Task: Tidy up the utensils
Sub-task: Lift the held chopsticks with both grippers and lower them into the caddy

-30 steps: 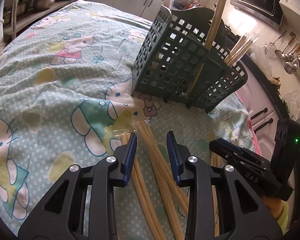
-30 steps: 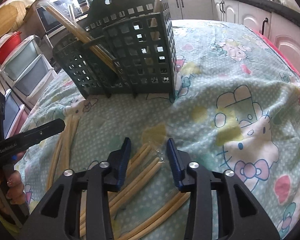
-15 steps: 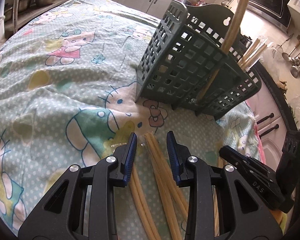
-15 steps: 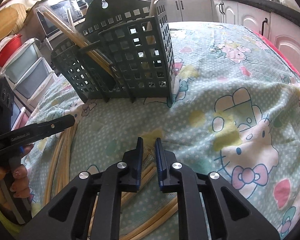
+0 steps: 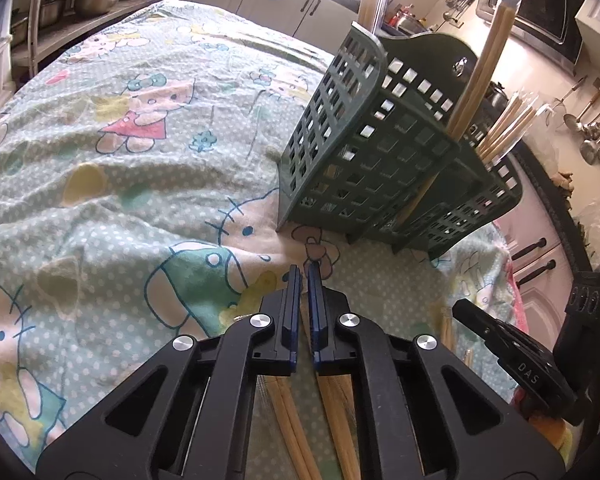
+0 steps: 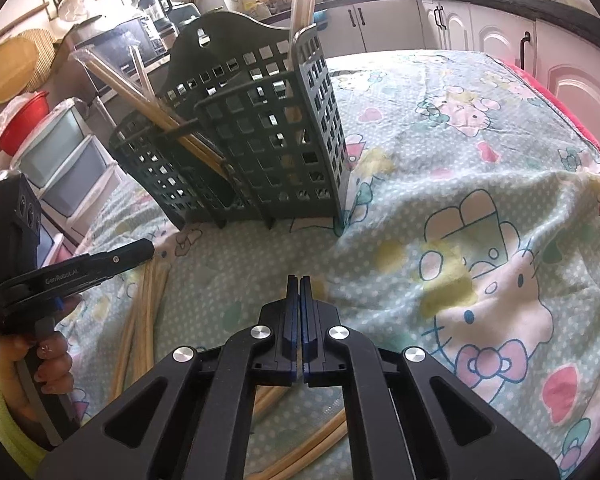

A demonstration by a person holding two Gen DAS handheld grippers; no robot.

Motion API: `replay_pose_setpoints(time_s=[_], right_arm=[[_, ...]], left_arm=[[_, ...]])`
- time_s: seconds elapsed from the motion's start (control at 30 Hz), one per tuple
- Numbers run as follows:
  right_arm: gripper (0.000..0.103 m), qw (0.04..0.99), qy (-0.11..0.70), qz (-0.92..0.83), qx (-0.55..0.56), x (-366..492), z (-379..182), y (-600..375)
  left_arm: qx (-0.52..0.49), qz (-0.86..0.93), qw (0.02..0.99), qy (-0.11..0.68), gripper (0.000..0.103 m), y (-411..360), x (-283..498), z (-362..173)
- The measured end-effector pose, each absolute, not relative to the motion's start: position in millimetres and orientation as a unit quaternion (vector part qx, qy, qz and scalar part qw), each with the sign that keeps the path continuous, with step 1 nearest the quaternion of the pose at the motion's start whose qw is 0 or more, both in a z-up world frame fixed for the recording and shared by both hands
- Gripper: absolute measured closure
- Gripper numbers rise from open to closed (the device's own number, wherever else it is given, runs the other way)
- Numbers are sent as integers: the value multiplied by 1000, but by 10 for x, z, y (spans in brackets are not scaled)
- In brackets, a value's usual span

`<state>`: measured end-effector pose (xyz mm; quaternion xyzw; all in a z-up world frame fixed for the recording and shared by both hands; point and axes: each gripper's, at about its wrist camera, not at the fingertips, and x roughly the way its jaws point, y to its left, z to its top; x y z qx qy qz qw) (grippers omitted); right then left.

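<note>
1. Left wrist view: left gripper [image 5: 304,276] jaws nearly together; whether they pinch a chopstick cannot be told. Loose chopsticks [image 5: 292,420] lie on the cloth [image 5: 112,184] beneath it.
2. Right wrist view: right gripper [image 6: 299,286] jaws pressed together, nothing visible between them.
3. Green utensil basket [image 6: 260,140] stands on the cloth ahead, chopsticks [image 6: 148,96] leaning inside.

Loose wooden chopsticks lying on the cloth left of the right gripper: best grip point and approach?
Take the loose wooden chopsticks near mid-length, coming from above with the fingers straddling across the sticks. They lie flat on the patterned cloth in a near-parallel bundle, so a crosswise pinch should gather a pair. The end nearest the dark green slotted plastic utensil basket sits under the left gripper.
</note>
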<state>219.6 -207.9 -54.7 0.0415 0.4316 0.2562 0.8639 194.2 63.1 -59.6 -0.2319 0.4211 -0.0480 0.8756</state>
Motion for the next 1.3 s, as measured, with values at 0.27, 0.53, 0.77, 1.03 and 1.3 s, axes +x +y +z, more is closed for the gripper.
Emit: replay_pose_setpoints(time_s=[0.27, 0.53, 0.77, 1.03, 1.3], right_arm=[[102, 865, 409, 281, 79, 2145, -362, -2142], [102, 877, 366, 294, 105, 2021, -58, -2263], [102, 892, 323, 297, 111, 1892, 263, -2381], [102, 907, 283, 292, 111, 1758, 519, -2480], [102, 917, 253, 287, 111, 1664, 694, -2575]], left_arm=[[-239, -66, 886, 392, 102, 642, 1829, -339], [-238, -84, 903, 349, 102, 590, 1690, 31], [-234, -100, 914, 316, 103, 506, 1597, 329], [-224, -117, 922, 293, 103, 404, 1549, 539], [-204, -128, 933, 268, 103, 278, 1508, 769]])
